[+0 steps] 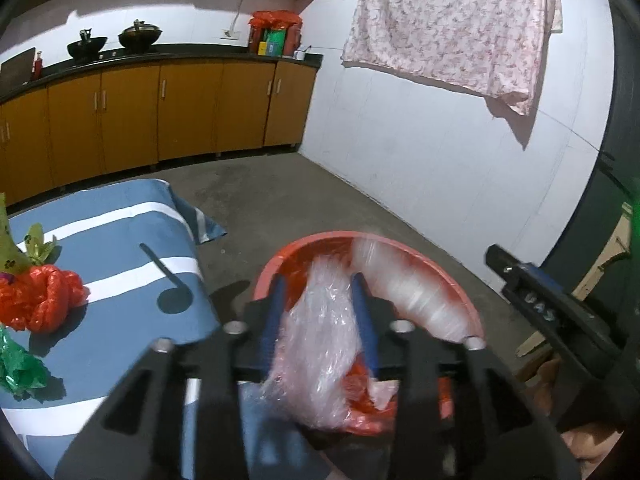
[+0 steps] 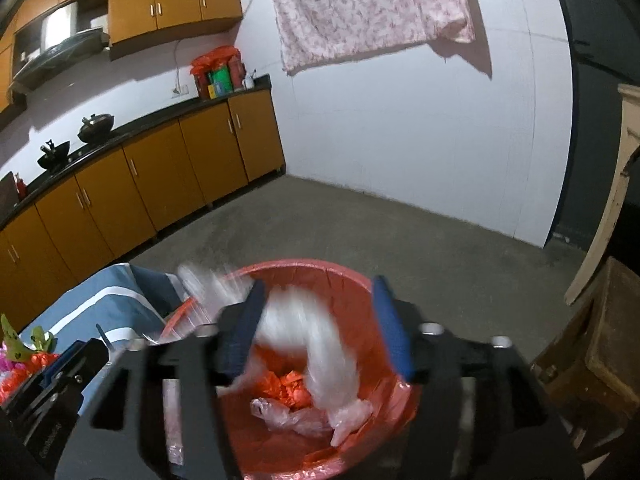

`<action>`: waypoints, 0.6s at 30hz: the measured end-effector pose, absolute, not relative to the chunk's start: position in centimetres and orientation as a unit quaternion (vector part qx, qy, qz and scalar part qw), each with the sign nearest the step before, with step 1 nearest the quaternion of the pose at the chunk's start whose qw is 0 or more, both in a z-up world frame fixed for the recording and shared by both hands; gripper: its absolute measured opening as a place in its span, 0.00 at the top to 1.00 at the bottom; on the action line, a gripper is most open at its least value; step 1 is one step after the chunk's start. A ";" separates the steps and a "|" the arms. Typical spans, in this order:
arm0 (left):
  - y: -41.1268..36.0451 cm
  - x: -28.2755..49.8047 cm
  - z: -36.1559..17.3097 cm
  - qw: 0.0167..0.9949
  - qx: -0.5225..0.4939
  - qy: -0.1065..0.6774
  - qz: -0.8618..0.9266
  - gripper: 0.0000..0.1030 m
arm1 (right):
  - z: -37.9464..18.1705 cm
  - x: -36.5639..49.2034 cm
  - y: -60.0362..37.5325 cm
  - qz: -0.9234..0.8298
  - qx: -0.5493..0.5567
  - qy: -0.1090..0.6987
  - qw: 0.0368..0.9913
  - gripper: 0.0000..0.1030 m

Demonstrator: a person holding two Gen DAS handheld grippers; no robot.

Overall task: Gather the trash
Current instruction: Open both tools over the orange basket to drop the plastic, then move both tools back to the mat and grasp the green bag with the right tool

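Observation:
A round bin with a red liner (image 1: 472, 312) stands on the floor beside the table; it also shows in the right wrist view (image 2: 360, 280). My left gripper (image 1: 320, 284) is shut on a crumpled clear plastic bag (image 1: 320, 344) over the bin's left rim. My right gripper (image 2: 320, 292) is open over the bin, and a blurred clear plastic bag (image 2: 320, 344) is between its fingers, falling in. Red and clear plastic scraps (image 2: 292, 396) lie in the bin. The right gripper also shows at the right of the left wrist view.
A table with a blue-and-white striped cloth (image 1: 120, 240) holds a red plastic bag (image 1: 44, 296), a green wrapper (image 1: 20, 368) and yellow-green scraps (image 1: 36, 244). Orange kitchen cabinets (image 1: 160, 112) line the back wall. A wooden crate (image 2: 600, 344) stands right of the bin.

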State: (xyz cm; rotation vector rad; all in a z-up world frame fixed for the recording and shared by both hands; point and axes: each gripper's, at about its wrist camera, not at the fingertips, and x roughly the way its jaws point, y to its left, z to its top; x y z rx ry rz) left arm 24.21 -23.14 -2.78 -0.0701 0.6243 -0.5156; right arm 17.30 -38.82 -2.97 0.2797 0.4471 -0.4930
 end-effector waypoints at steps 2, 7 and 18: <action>-22.5 24.3 -3.0 0.919 -0.034 0.307 -0.244 0.51 | -3.1 16.9 -38.8 -0.243 0.134 0.218 0.936 0.29; -19.6 23.7 -2.6 0.930 -0.030 0.295 -0.220 0.24 | -2.9 15.5 -38.6 -0.255 0.123 0.201 0.938 0.03; -9.1 19.7 -1.0 0.963 0.010 0.242 -0.118 0.04 | -2.7 15.9 -32.5 -0.185 0.091 0.211 0.955 0.02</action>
